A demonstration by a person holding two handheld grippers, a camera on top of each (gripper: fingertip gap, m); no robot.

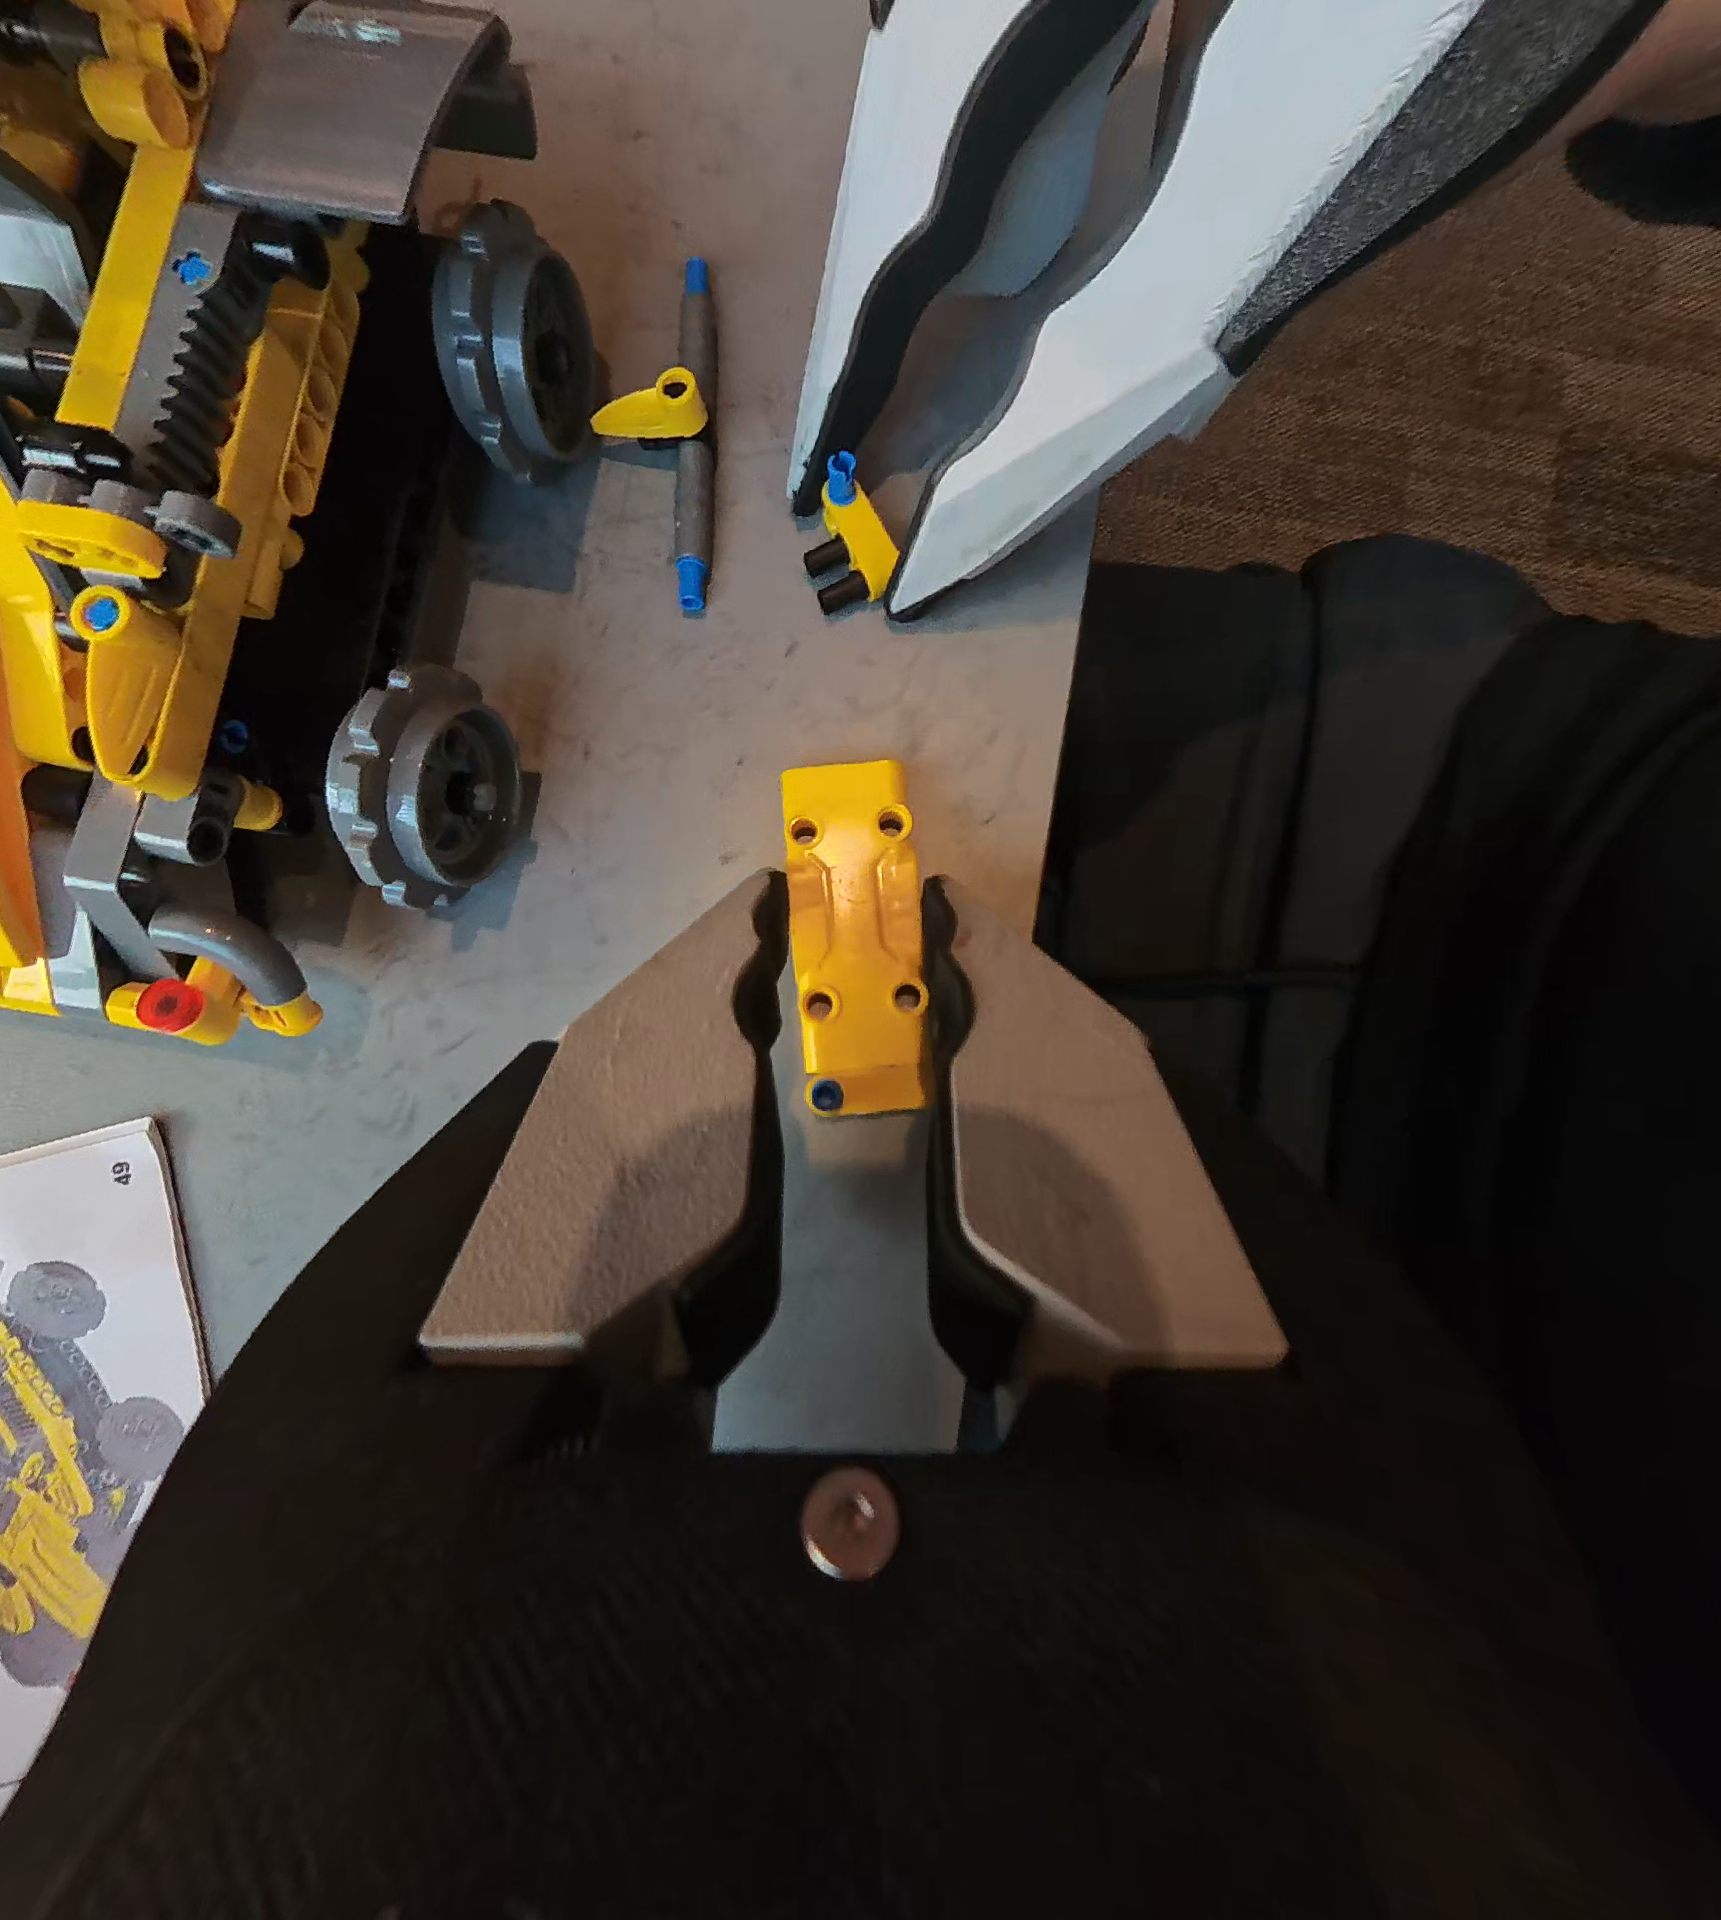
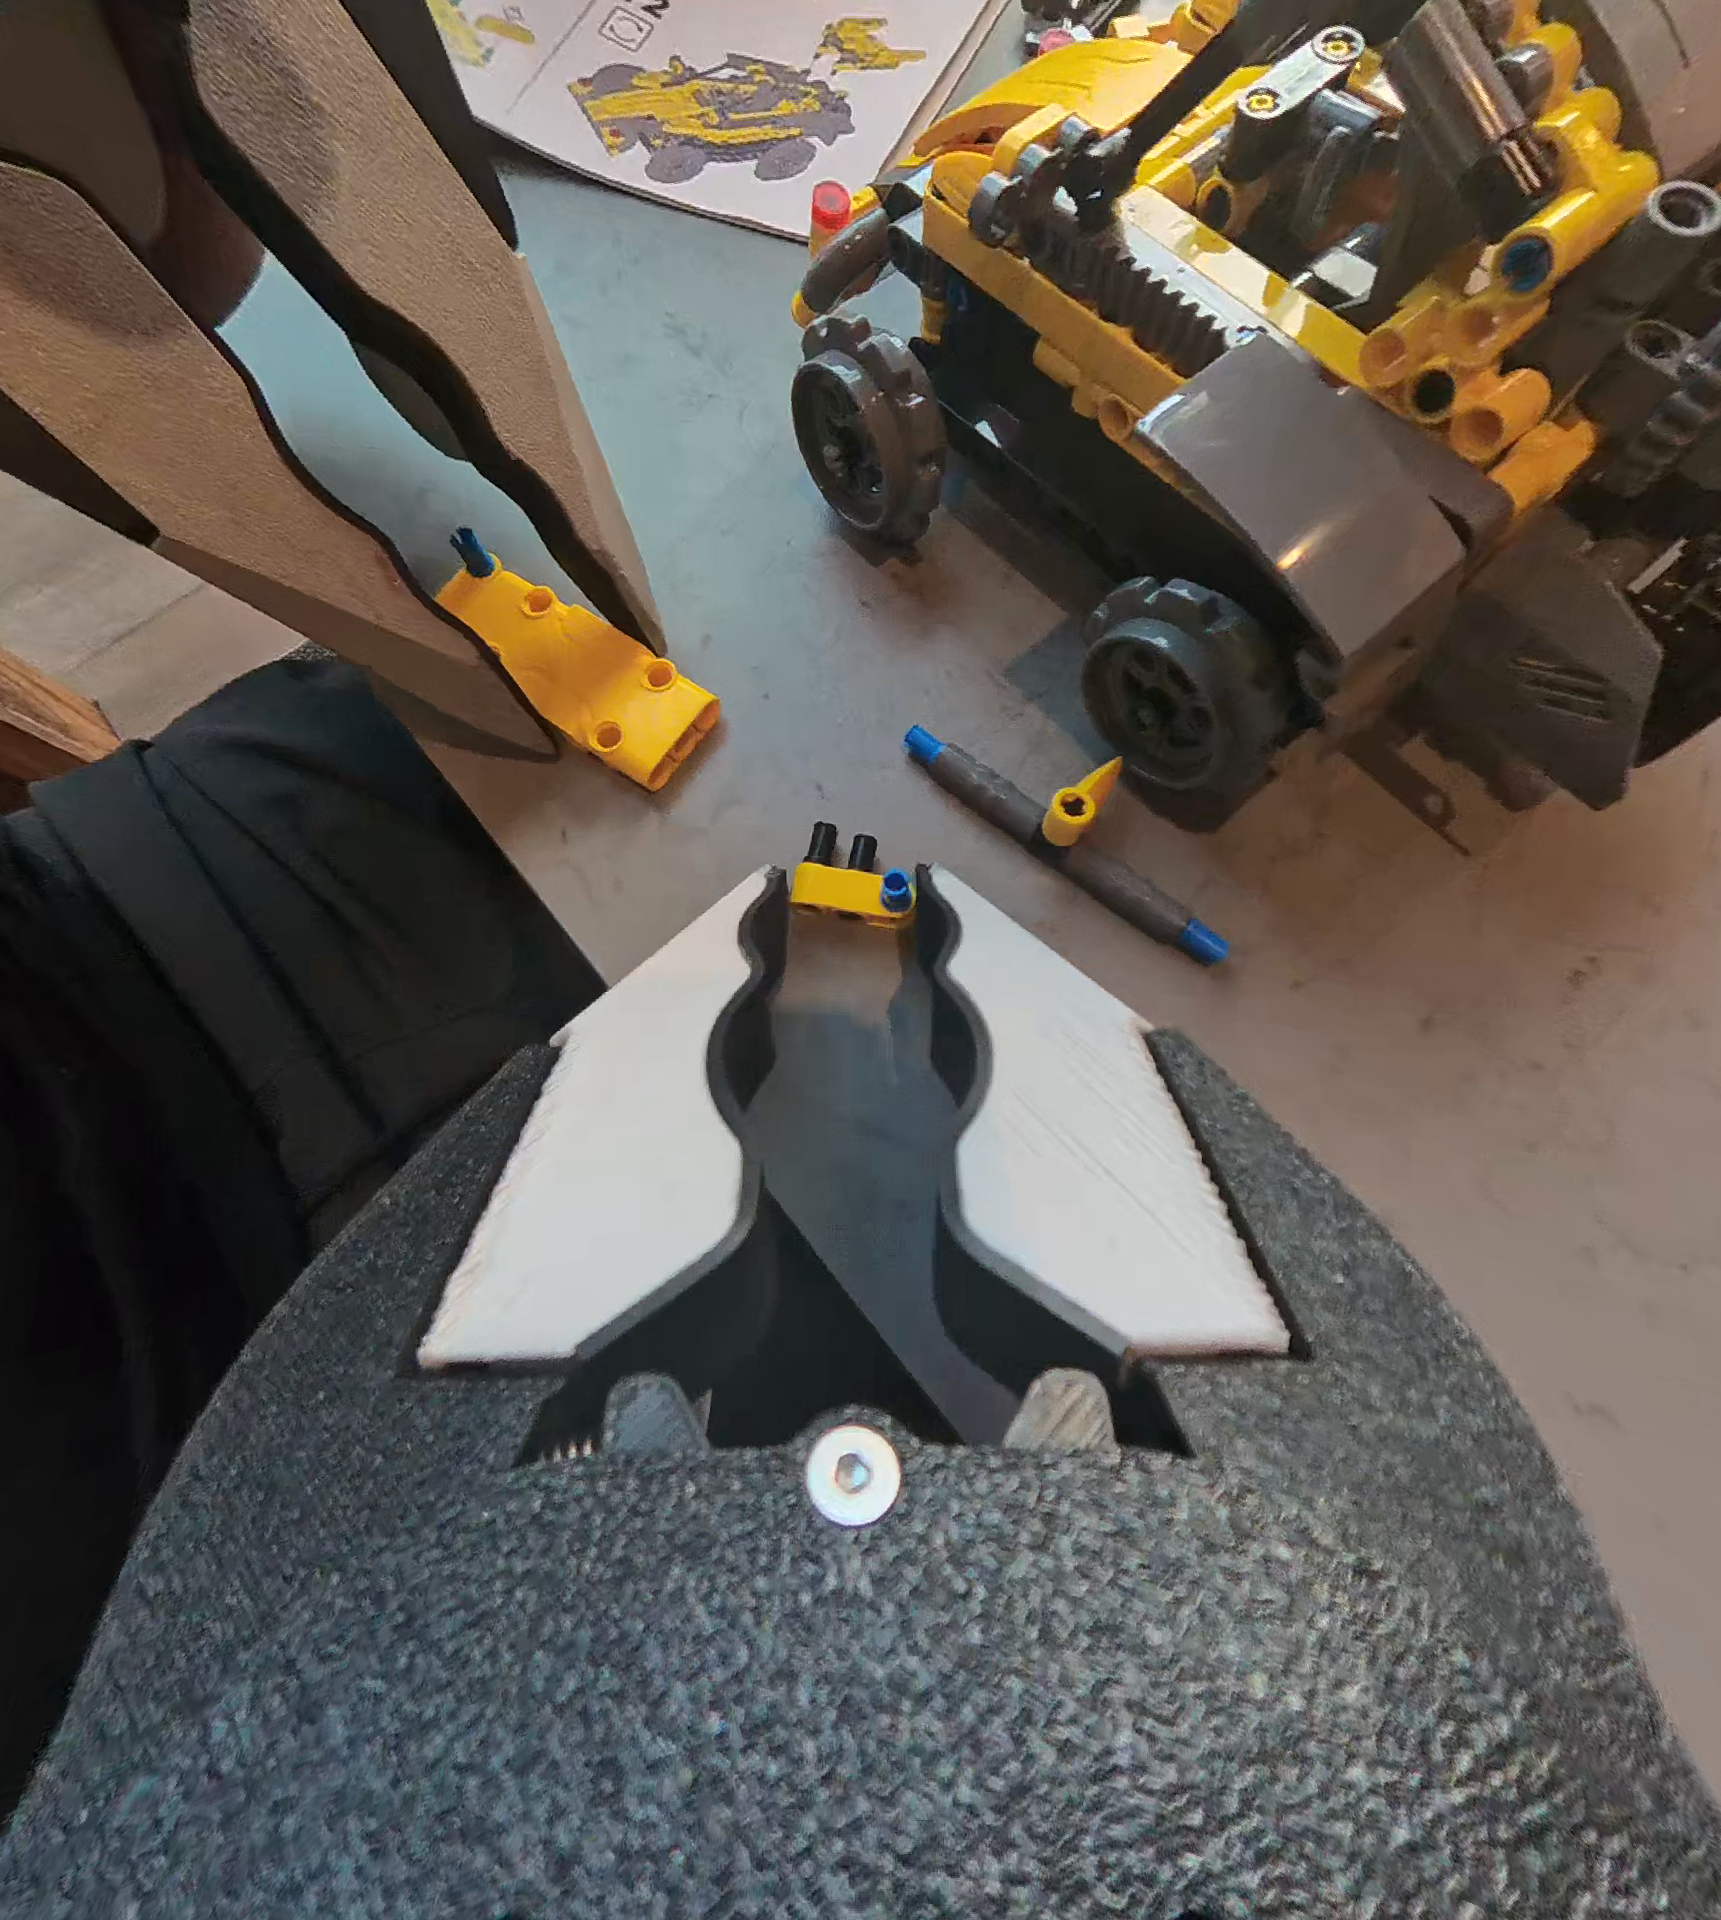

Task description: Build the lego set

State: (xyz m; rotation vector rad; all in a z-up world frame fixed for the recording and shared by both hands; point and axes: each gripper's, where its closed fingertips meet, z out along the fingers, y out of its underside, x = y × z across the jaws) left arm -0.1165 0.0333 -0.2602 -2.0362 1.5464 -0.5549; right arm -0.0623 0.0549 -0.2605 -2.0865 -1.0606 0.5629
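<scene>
My left gripper [image 1: 854, 888] has tan fingers and is shut on a long yellow panel [image 1: 861, 935] with round holes and a blue pin at its near end. The panel's far end sits low on the grey table [image 1: 648, 707]. In the right wrist view the same panel [image 2: 575, 665] slants down from the left gripper [image 2: 598, 694]. My right gripper [image 2: 848, 878] has white fingers and is shut at its tips on a small yellow connector [image 2: 835, 891] with a blue pin and two black pins. It also shows in the left wrist view [image 1: 861, 530], held by the right gripper [image 1: 851, 556].
A large yellow and grey brick vehicle [image 1: 160, 520] [image 2: 1355, 312] stands on the table. A grey rod with blue ends and a yellow cam [image 1: 695, 436] [image 2: 1064, 842] lies beside its wheels. An instruction booklet [image 1: 35, 1403] [image 2: 731, 104] lies nearby. A person's dark clothing [image 1: 1458, 1039] is past the table edge. The grippers' ends are close to 7 cm from one another.
</scene>
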